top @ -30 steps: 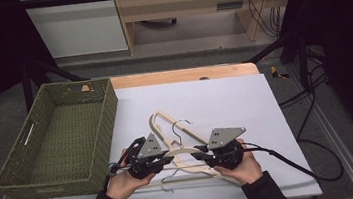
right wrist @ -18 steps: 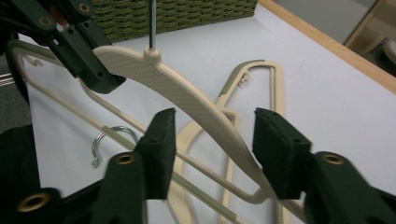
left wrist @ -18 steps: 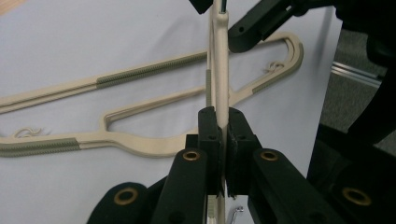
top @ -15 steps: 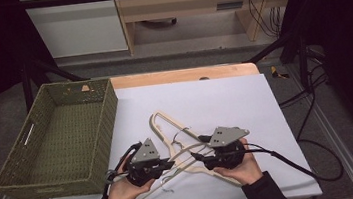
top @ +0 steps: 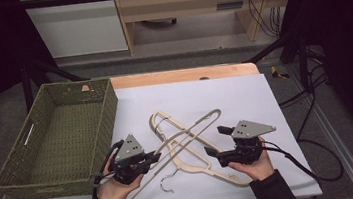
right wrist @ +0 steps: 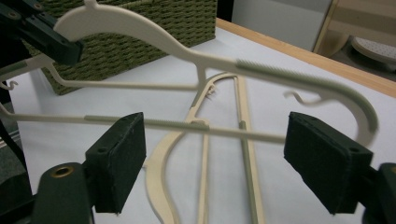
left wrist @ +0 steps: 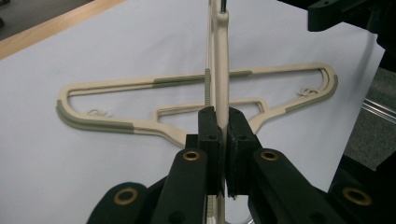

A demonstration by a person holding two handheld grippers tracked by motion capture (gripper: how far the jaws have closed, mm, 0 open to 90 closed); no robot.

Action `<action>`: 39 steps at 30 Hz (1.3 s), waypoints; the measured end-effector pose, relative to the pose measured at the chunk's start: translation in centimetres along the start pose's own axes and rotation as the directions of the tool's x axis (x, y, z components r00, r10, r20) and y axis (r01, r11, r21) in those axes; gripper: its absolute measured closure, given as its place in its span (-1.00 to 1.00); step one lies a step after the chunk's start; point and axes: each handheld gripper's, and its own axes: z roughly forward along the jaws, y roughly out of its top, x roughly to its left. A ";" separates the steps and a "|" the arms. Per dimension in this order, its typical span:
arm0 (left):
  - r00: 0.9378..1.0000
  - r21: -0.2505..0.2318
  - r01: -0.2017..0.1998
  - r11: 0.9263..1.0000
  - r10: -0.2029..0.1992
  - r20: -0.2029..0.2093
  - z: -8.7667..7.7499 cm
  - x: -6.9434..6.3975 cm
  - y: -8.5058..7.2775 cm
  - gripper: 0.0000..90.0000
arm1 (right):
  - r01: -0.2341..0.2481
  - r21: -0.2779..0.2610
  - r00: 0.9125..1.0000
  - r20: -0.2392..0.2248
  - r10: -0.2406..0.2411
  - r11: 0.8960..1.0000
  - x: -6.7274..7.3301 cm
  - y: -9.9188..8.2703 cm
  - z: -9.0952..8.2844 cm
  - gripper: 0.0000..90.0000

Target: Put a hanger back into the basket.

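Observation:
Two cream plastic hangers cross on the white table. One hanger (top: 199, 163) lies flat (left wrist: 112, 84). The other hanger (top: 188, 131) is raised at its left end, where my left gripper (top: 153, 157) is shut on its edge (left wrist: 220, 70). In the left gripper view the pads (left wrist: 208, 128) press on that thin edge. My right gripper (top: 218, 141) has just been opening and now stands wide open. In the right gripper view the lifted hanger's lower bar (right wrist: 187, 123) runs across between the jaws (right wrist: 222, 158), and the pads (right wrist: 116, 156) do not touch it.
A green woven basket (top: 20, 162) stands at the table's left side, close to my left hand (right wrist: 187, 18). The lifted hanger's metal hook (top: 166, 181) hangs near the front edge. Cables trail off the table's right side.
The right gripper's jaws have spread wide and let go of the hanger, and it has drawn to the right. The left gripper has moved left and slightly up, keeping its end of the hanger.

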 end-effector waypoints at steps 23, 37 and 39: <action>0.993 -0.126 0.055 0.990 -0.067 -0.095 -7.6 3.4 3.3 0.93 | -0.100 -0.078 0.982 0.151 0.111 0.992 -2.4 -1.1 -3.1 -0.88; 0.987 -0.150 0.065 0.987 -0.086 -0.135 -11.8 8.6 5.2 0.92 | -0.152 -0.104 0.970 0.176 0.169 0.983 -3.1 -1.5 -3.6 -0.88; 0.986 -0.149 0.068 0.987 -0.089 -0.142 -11.9 8.9 5.2 0.93 | -0.152 -0.100 0.969 0.180 0.168 0.983 -3.1 -1.6 -3.5 -0.88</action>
